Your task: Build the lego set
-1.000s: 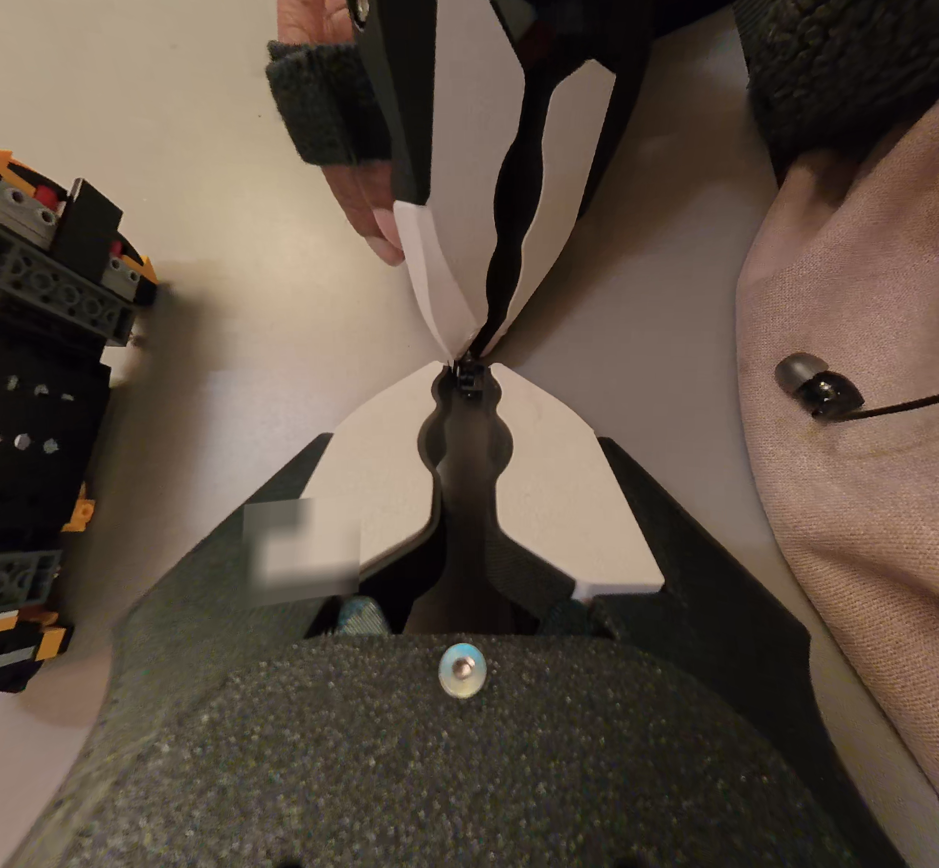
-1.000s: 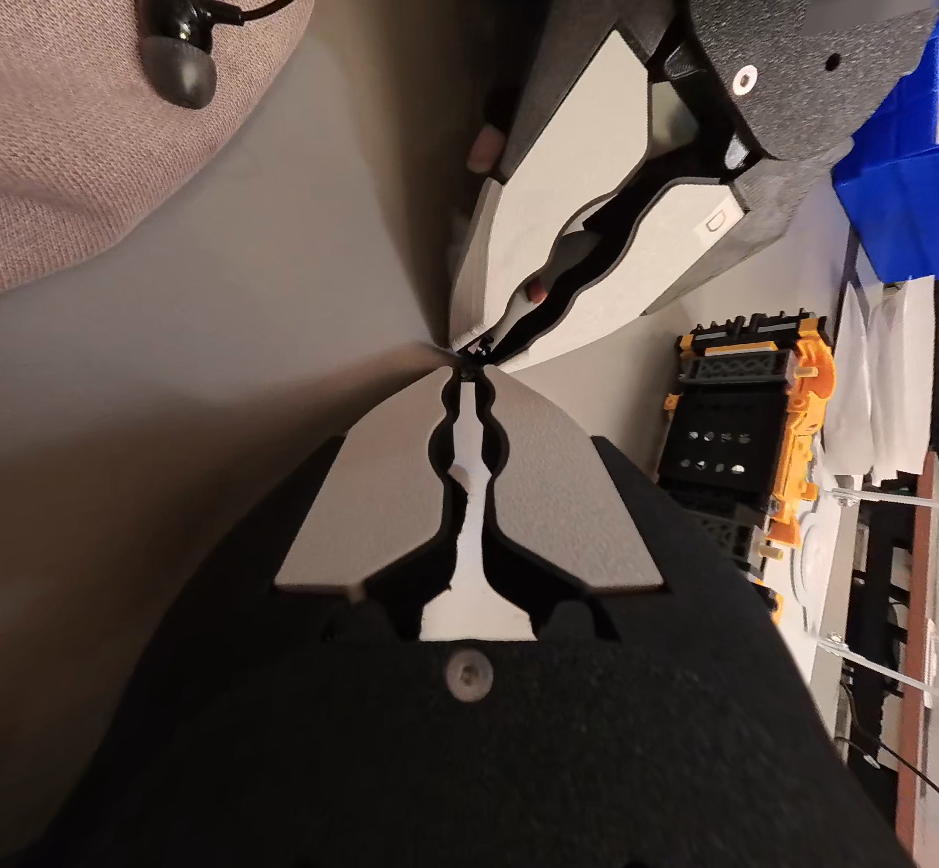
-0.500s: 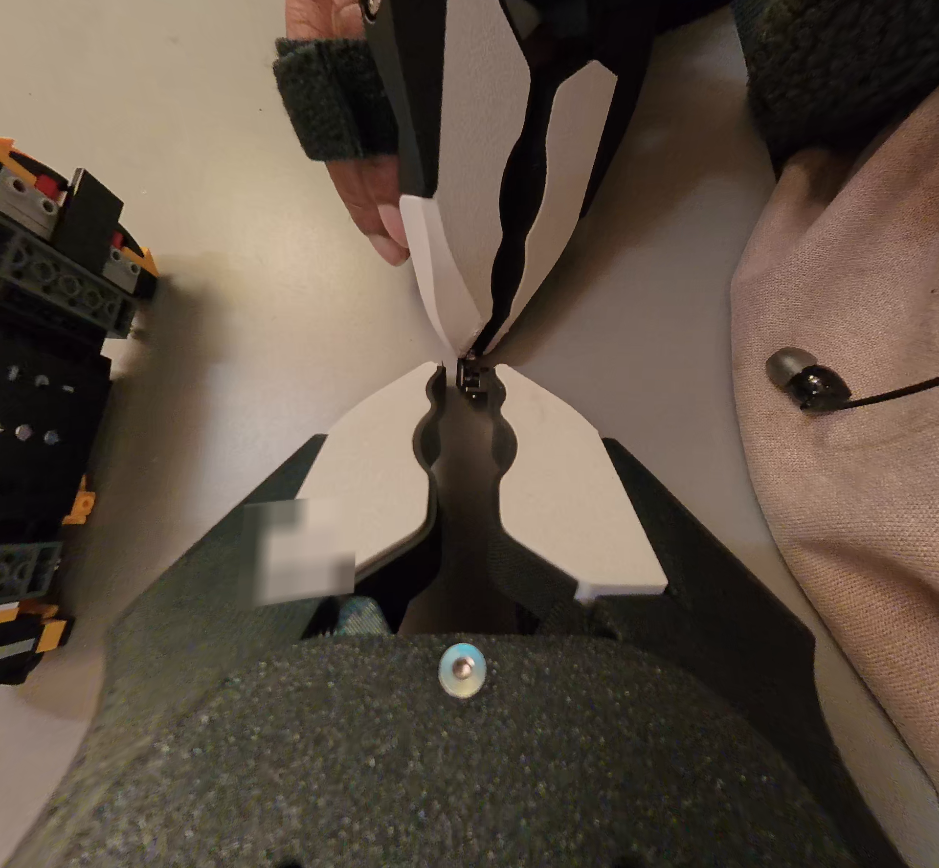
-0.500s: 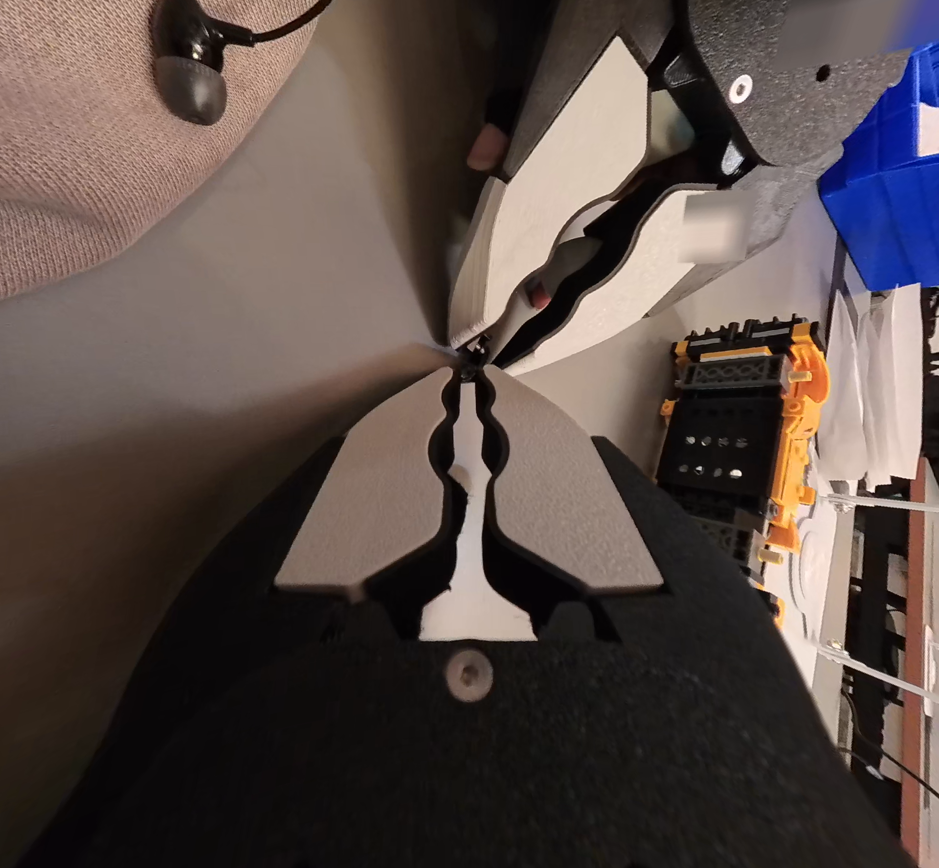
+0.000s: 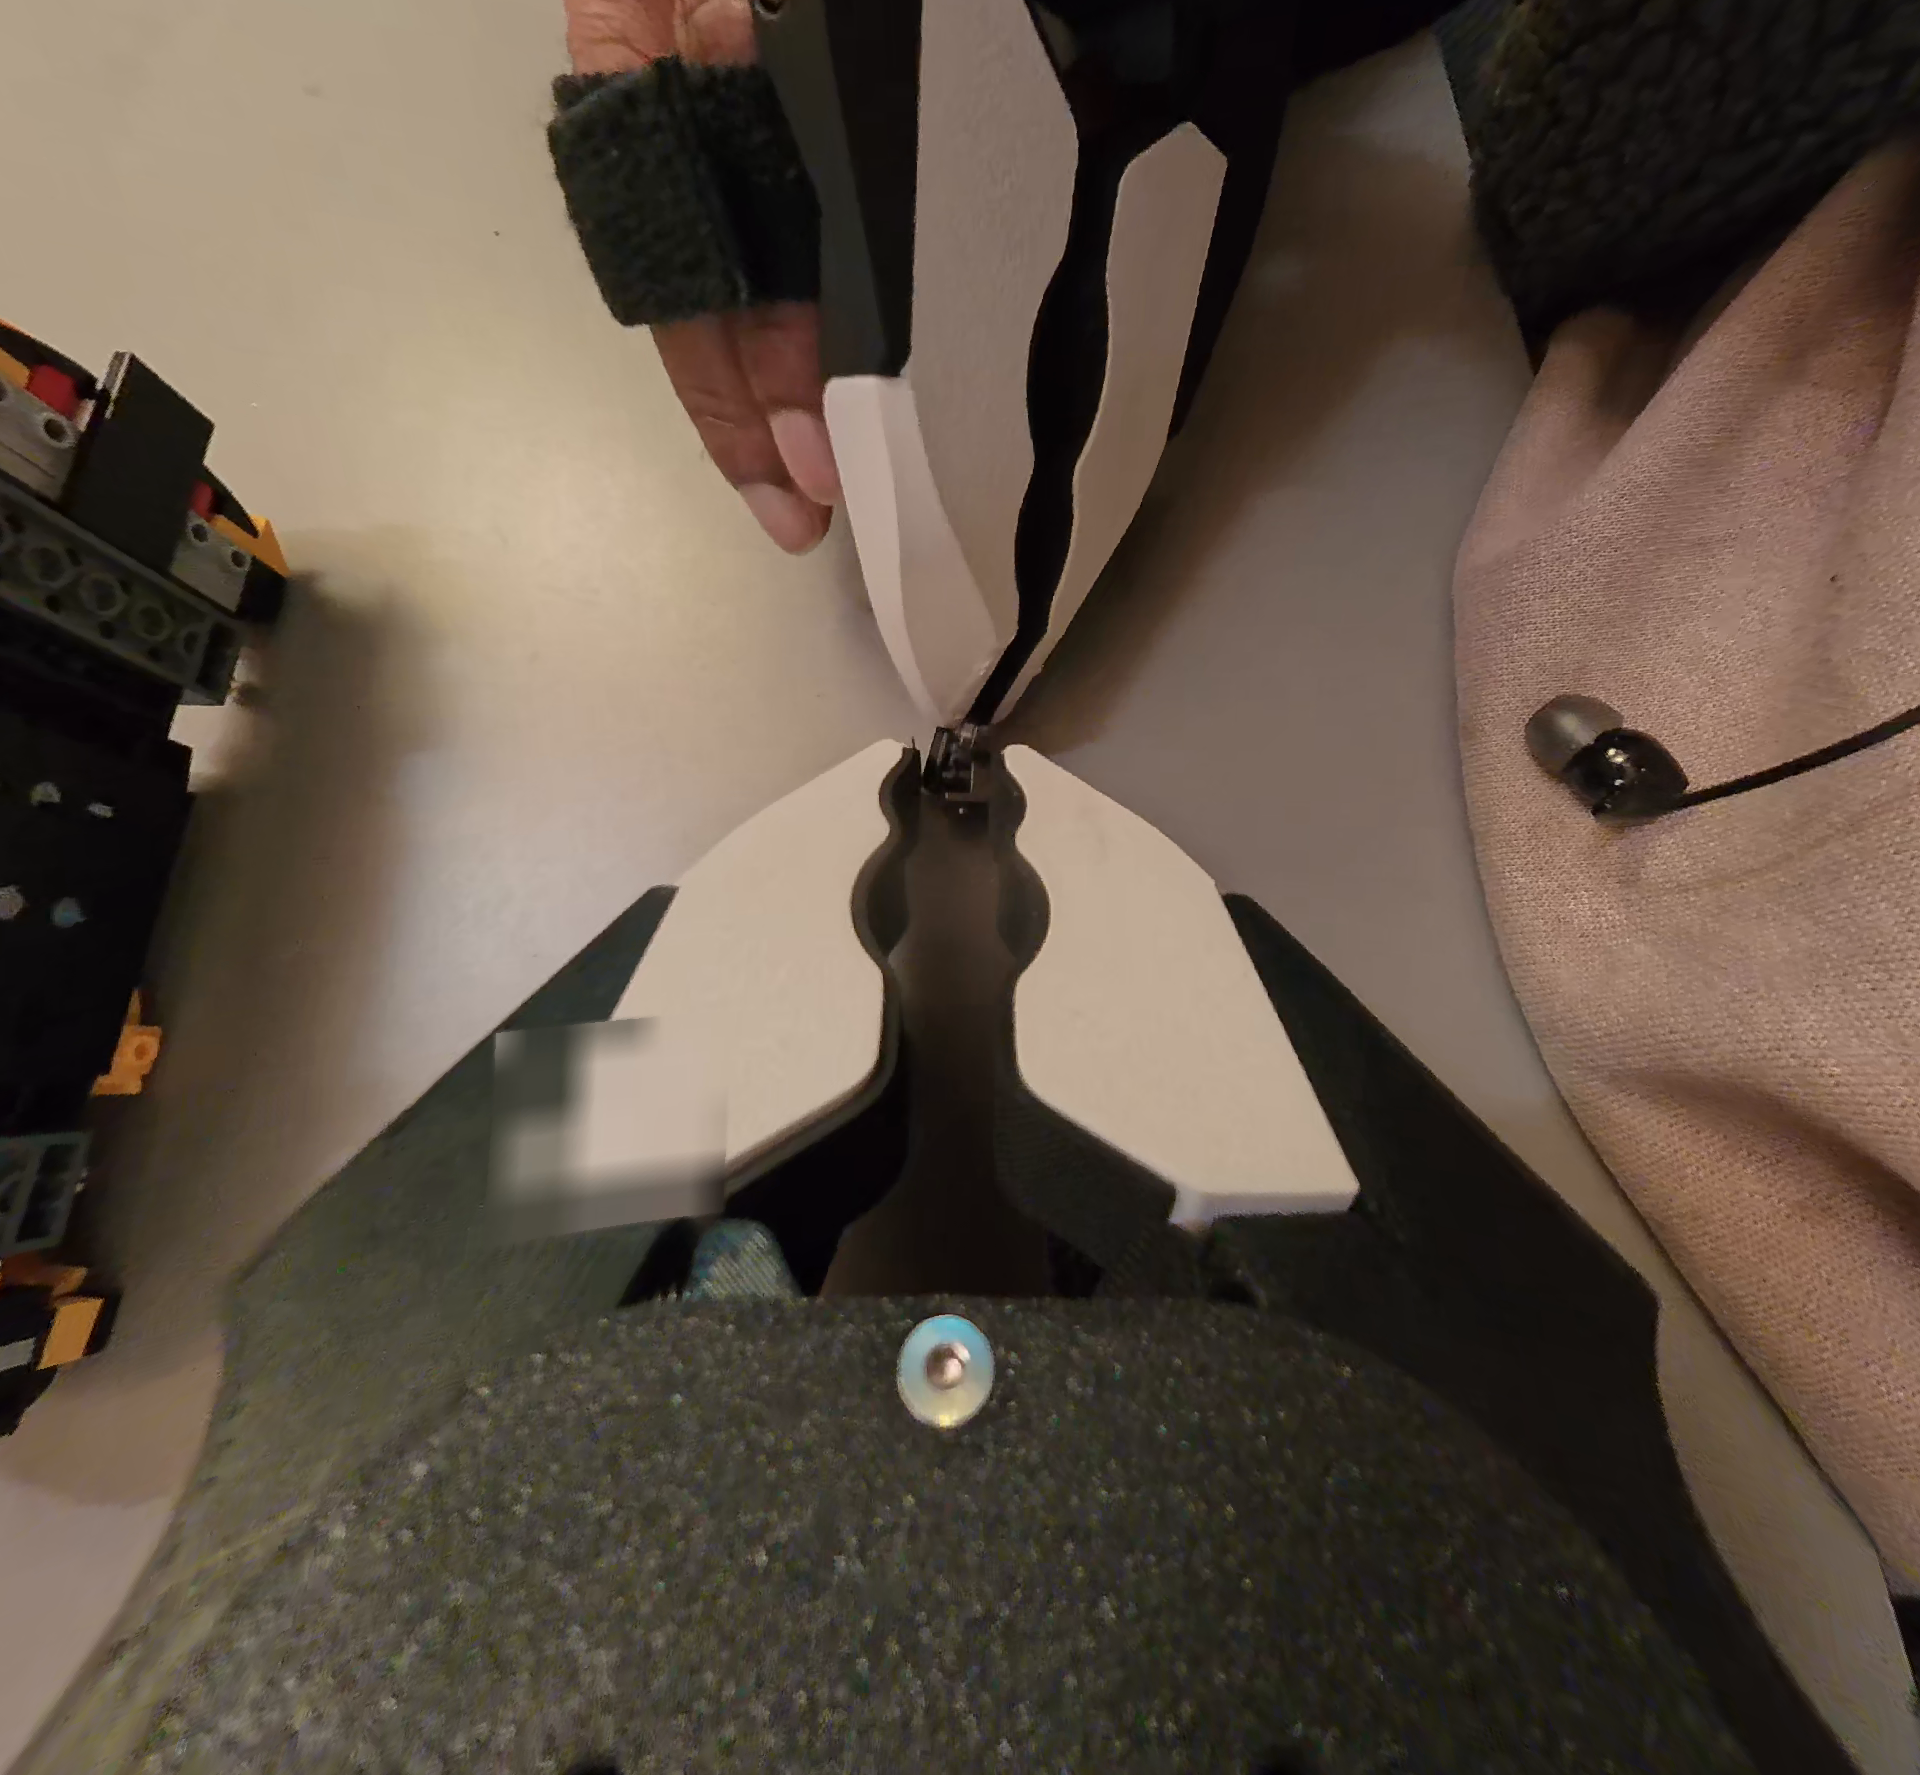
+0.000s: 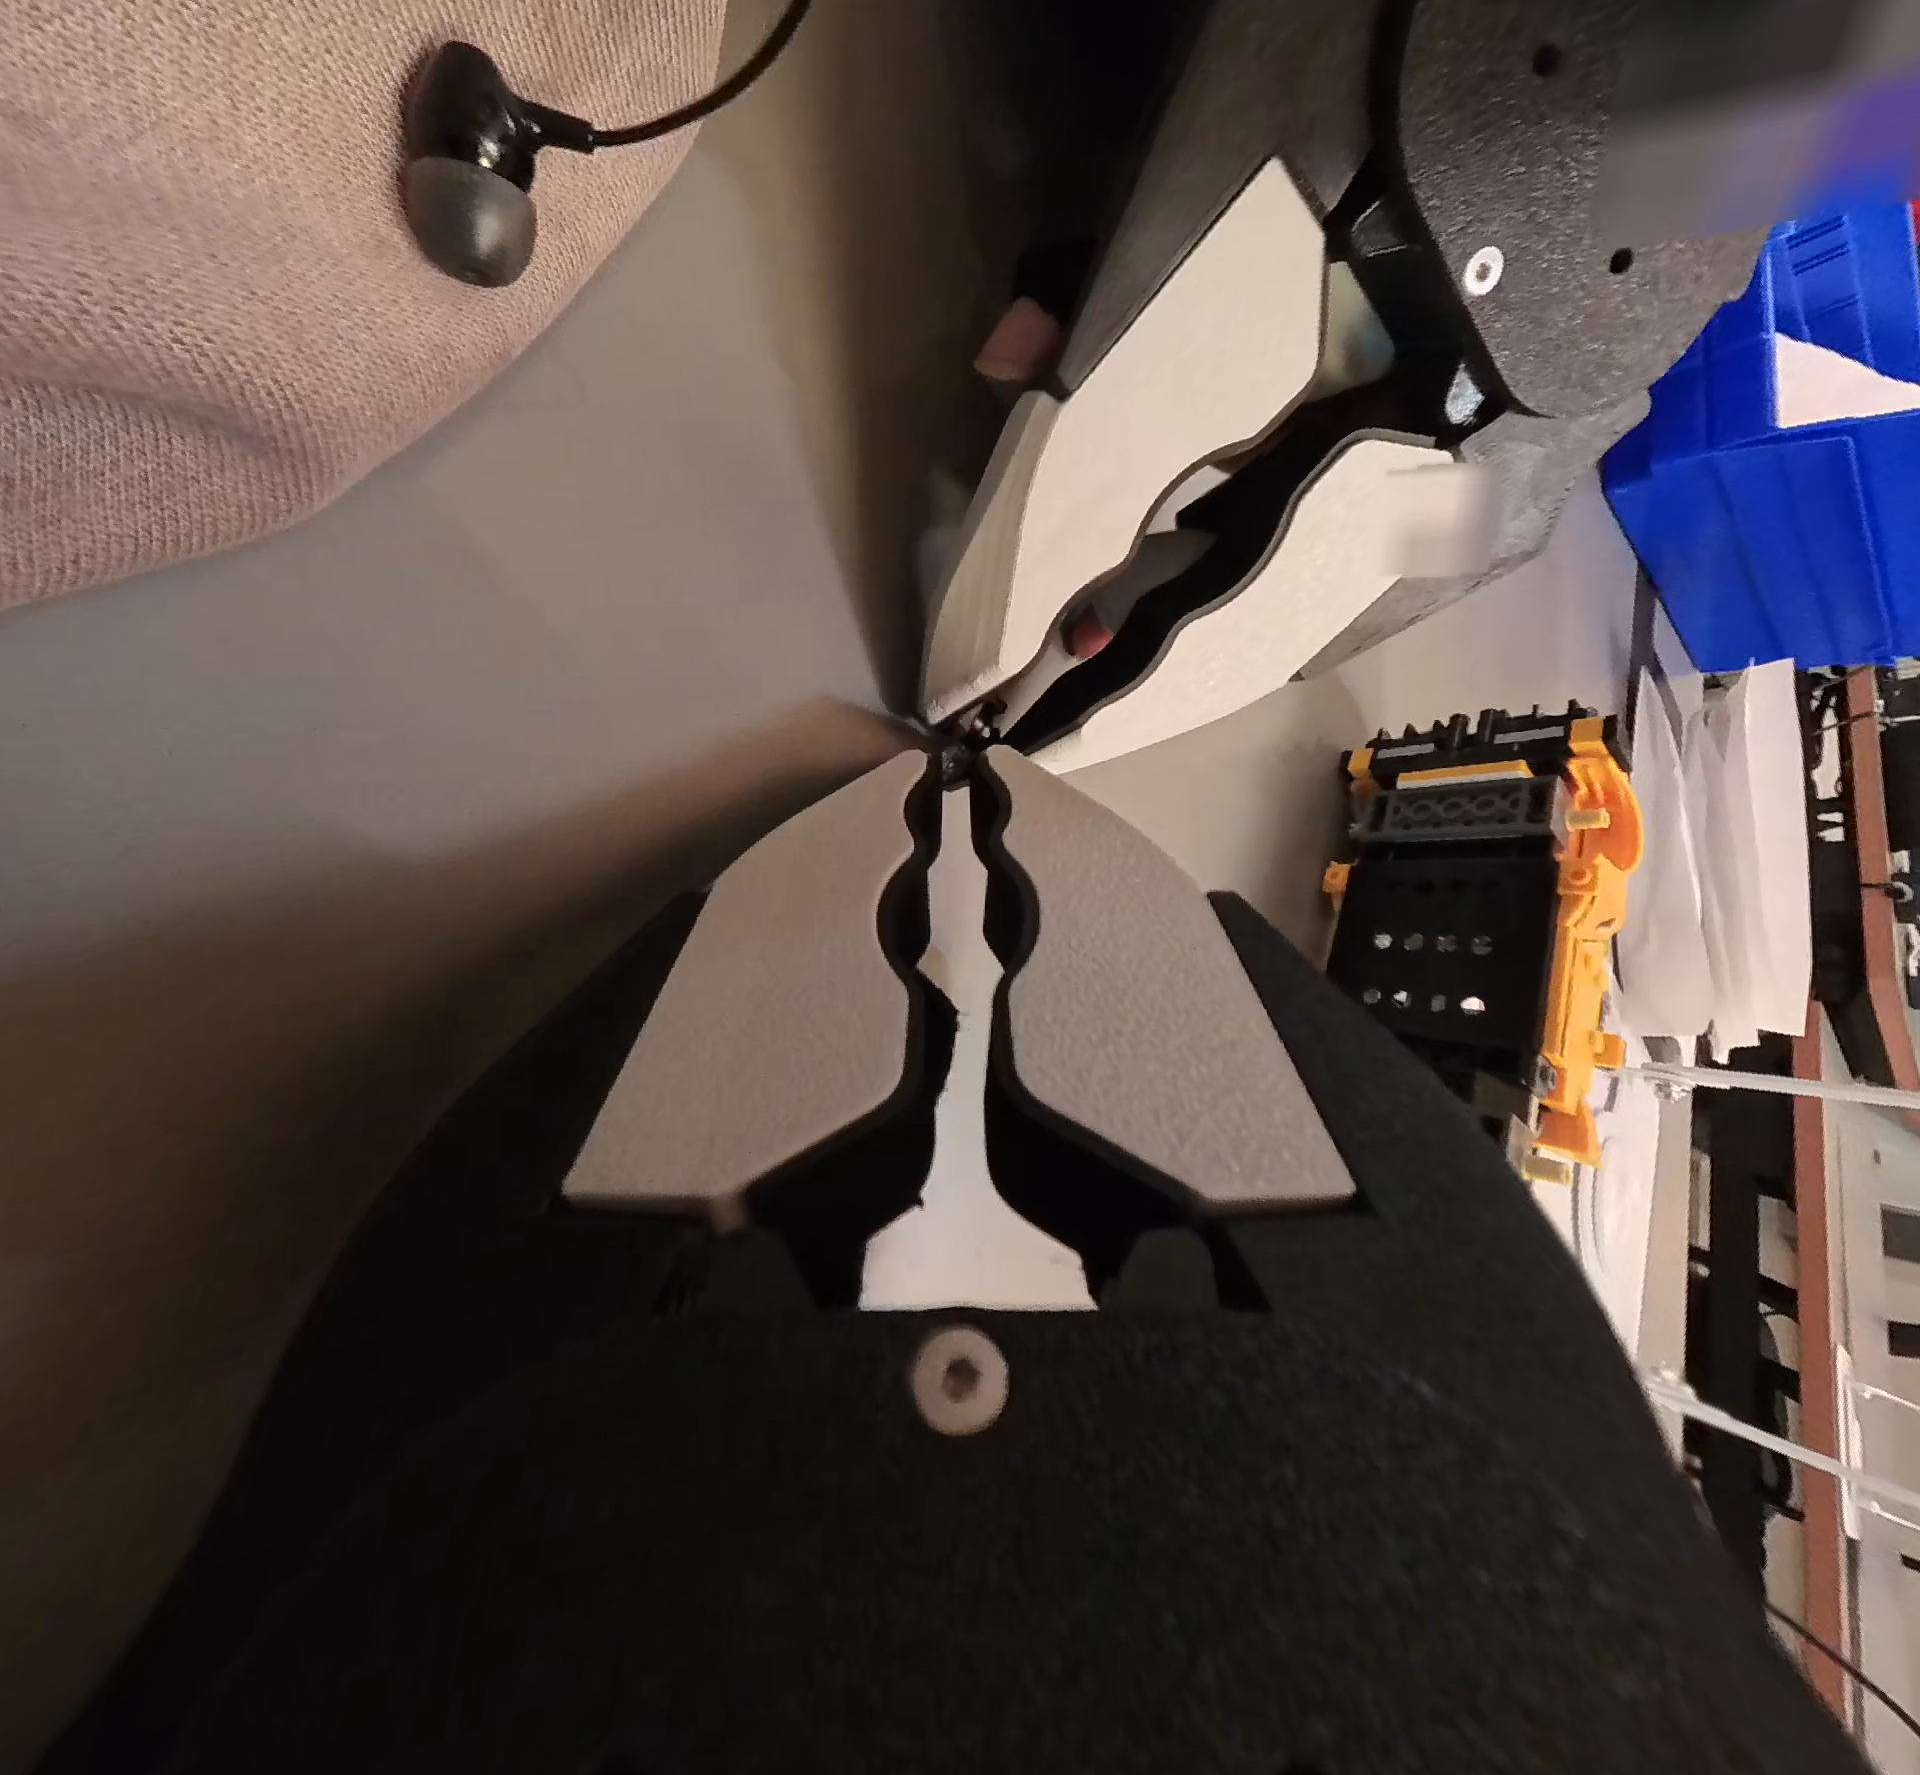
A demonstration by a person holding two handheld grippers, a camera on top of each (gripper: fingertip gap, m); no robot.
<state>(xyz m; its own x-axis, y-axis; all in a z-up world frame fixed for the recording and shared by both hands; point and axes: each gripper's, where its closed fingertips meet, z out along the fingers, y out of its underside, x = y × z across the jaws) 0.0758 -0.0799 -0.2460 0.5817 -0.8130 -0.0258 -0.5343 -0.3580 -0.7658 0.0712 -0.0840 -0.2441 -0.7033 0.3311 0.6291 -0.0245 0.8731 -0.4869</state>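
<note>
Both grippers meet tip to tip over the table, pinching small black lego pieces between them.

Left gripper [image 5: 958, 769] is nearly closed on a tiny black lego piece [image 5: 954, 761] at its fingertips; right gripper [image 6: 958, 769], reaching in from the opposite side, is likewise closed to a narrow slit on a small black part [image 6: 961, 757], too small to make out. A hand [image 5: 717, 271] with a dark finger strap grips the right tool. Well off to the side on the pale table [image 5: 312, 219] stands the black-and-orange lego model [image 6: 1475, 904]. An earbud [image 5: 1600, 764] lies on pinkish fabric [image 5: 1714, 686], and blue bins [image 6: 1787, 499] sit beyond.
</note>
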